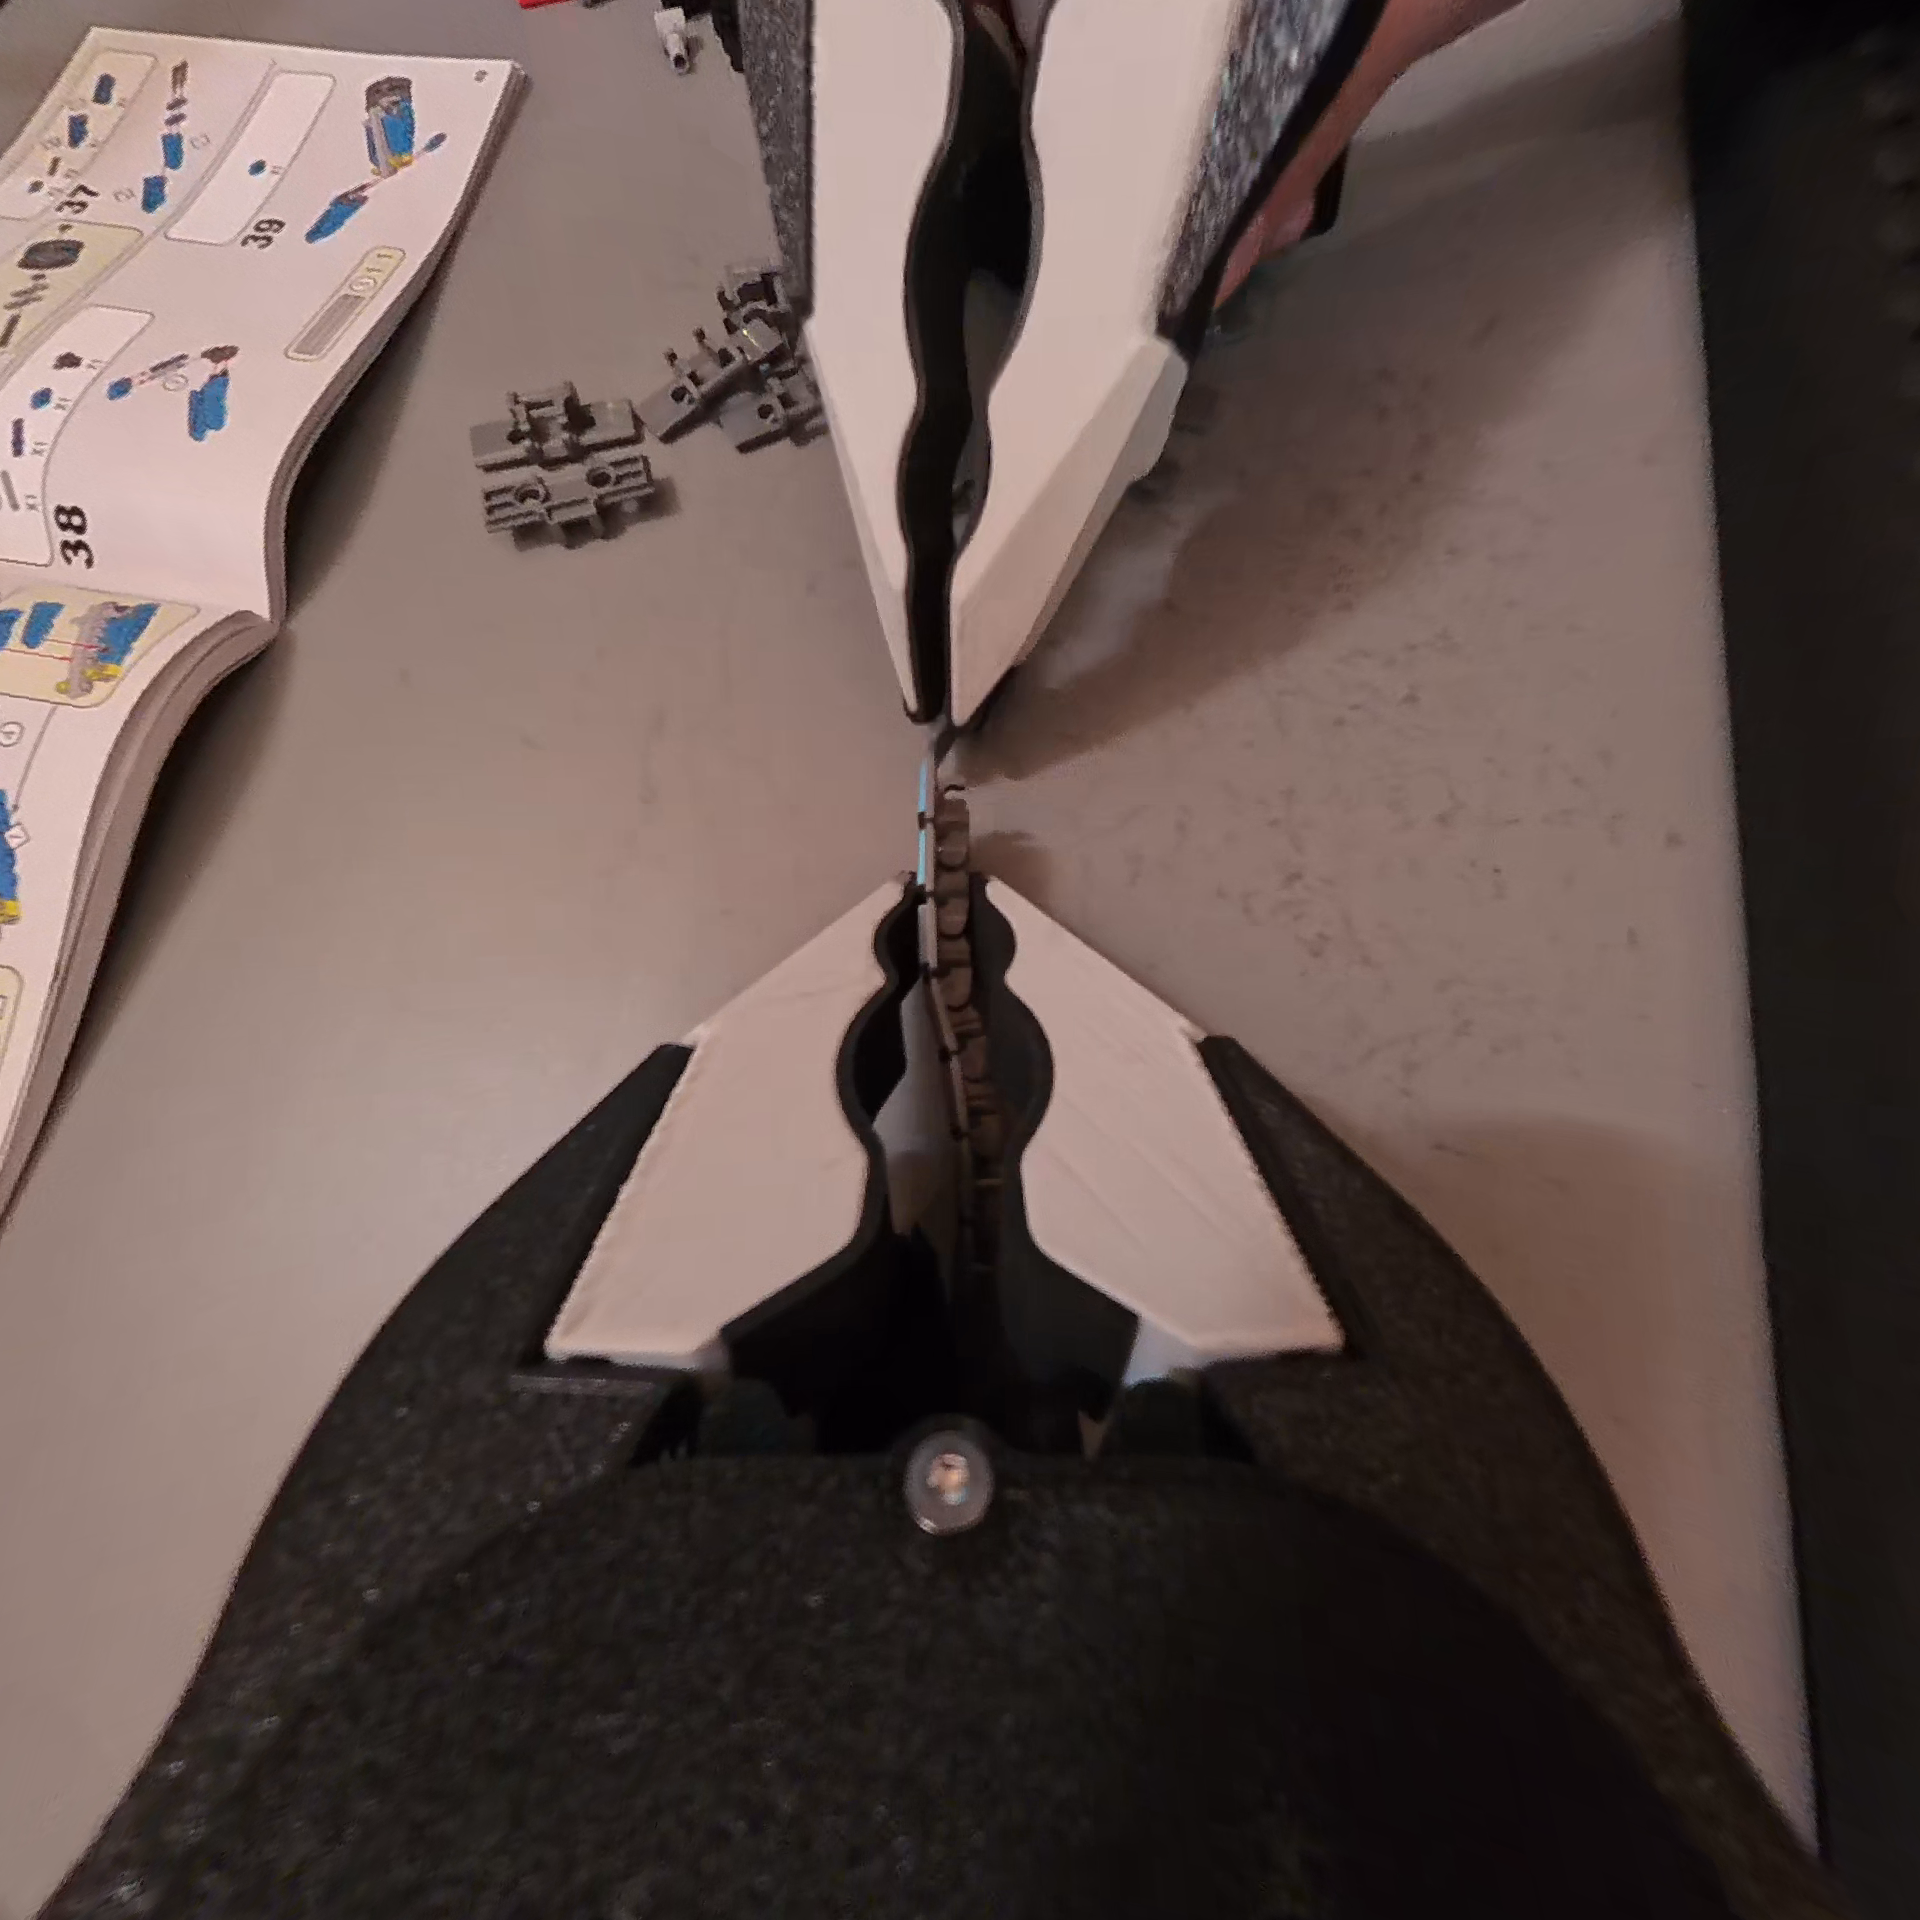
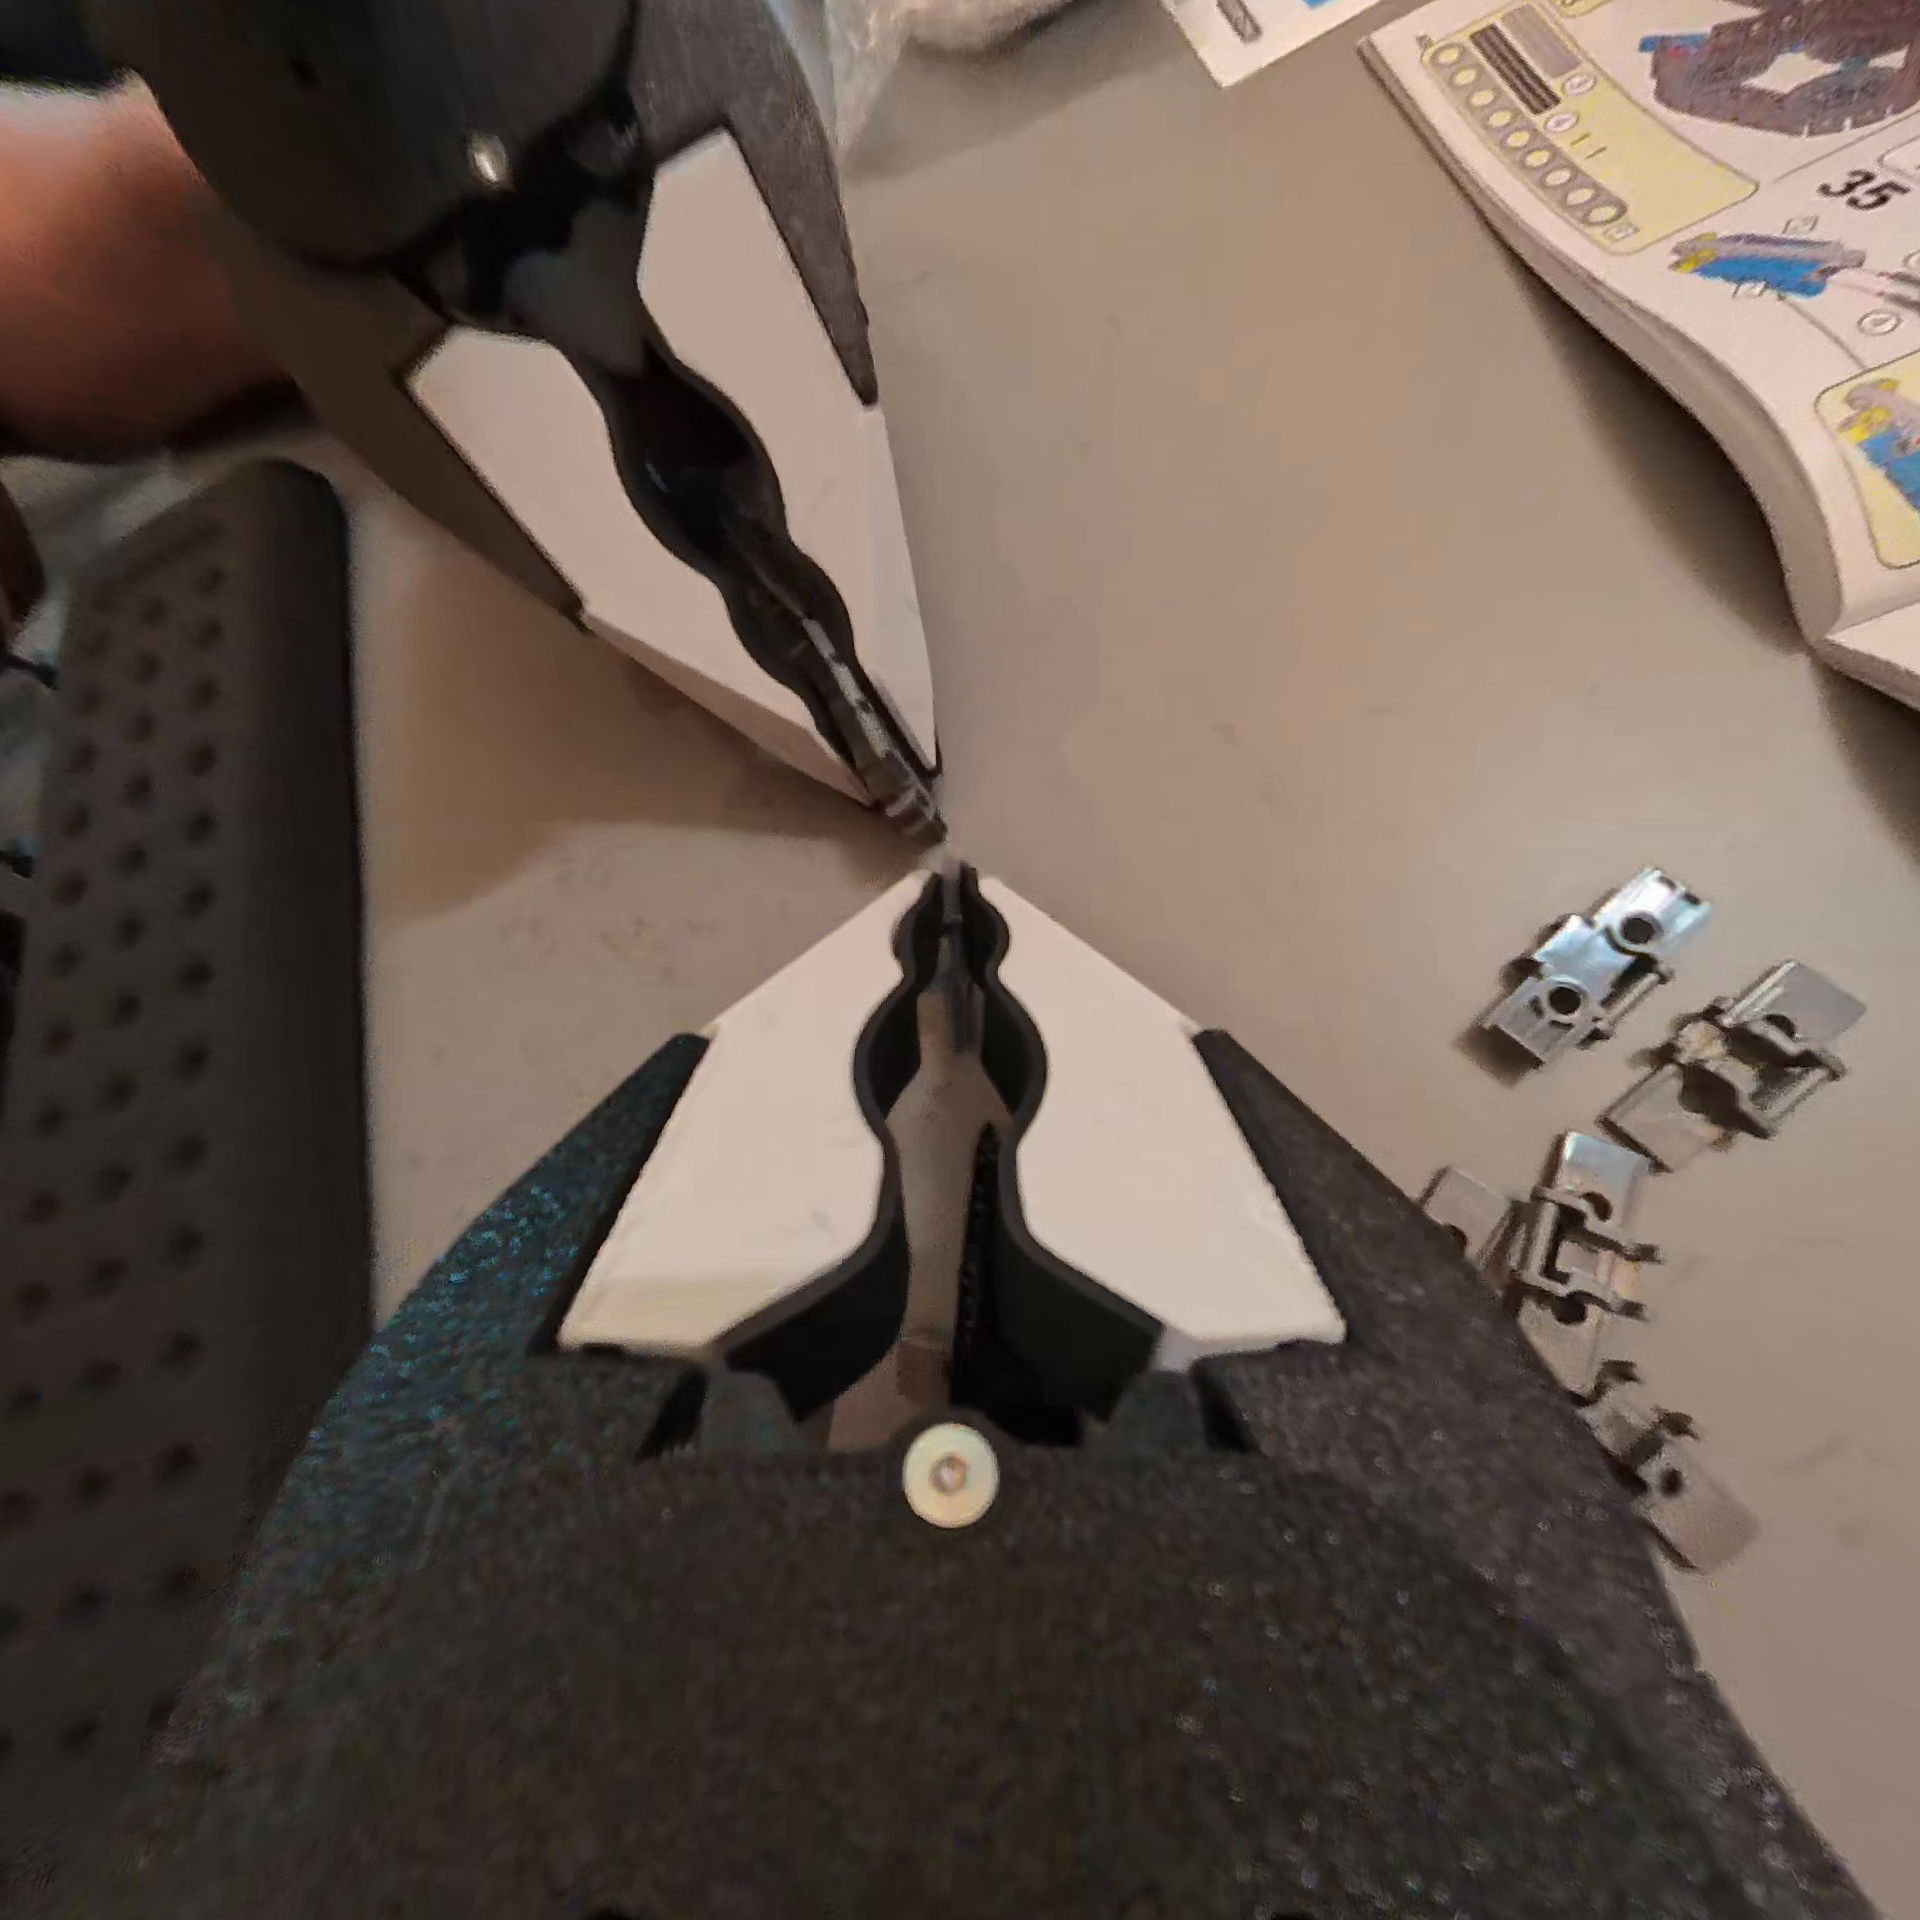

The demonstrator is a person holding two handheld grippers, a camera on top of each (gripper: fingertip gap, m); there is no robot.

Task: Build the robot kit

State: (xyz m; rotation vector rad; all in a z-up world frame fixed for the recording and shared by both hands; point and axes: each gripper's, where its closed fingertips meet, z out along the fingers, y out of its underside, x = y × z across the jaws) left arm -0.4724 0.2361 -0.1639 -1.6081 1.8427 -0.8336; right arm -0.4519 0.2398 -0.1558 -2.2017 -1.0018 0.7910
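Note:
My left gripper (image 1: 951, 883) is shut on a strip of grey linked track pieces (image 1: 954, 935), seen edge-on, which sticks out past its tips. My right gripper (image 1: 940, 717) comes in from the top of the left wrist view, tip to tip with the left, and meets the strip's free end. In the right wrist view my right gripper (image 2: 953, 878) is shut on a thin grey piece (image 2: 958, 977), seen edge-on. The left gripper (image 2: 914, 795) comes in from the upper left with the strip (image 2: 868, 727) between its pads. Both hover just above the grey table (image 2: 1299, 623).
Loose grey track links lie on the table (image 1: 566, 468), (image 1: 738, 384), and in the right wrist view (image 2: 1600, 966), (image 2: 1745, 1060), (image 2: 1579, 1247). An open instruction booklet (image 1: 208, 312) (image 2: 1714, 260) lies beyond them. A black perforated surface (image 2: 156, 987) borders the table. A hand (image 2: 104, 260) holds the left gripper. Both grippers' tips are close together, under 4 cm apart.

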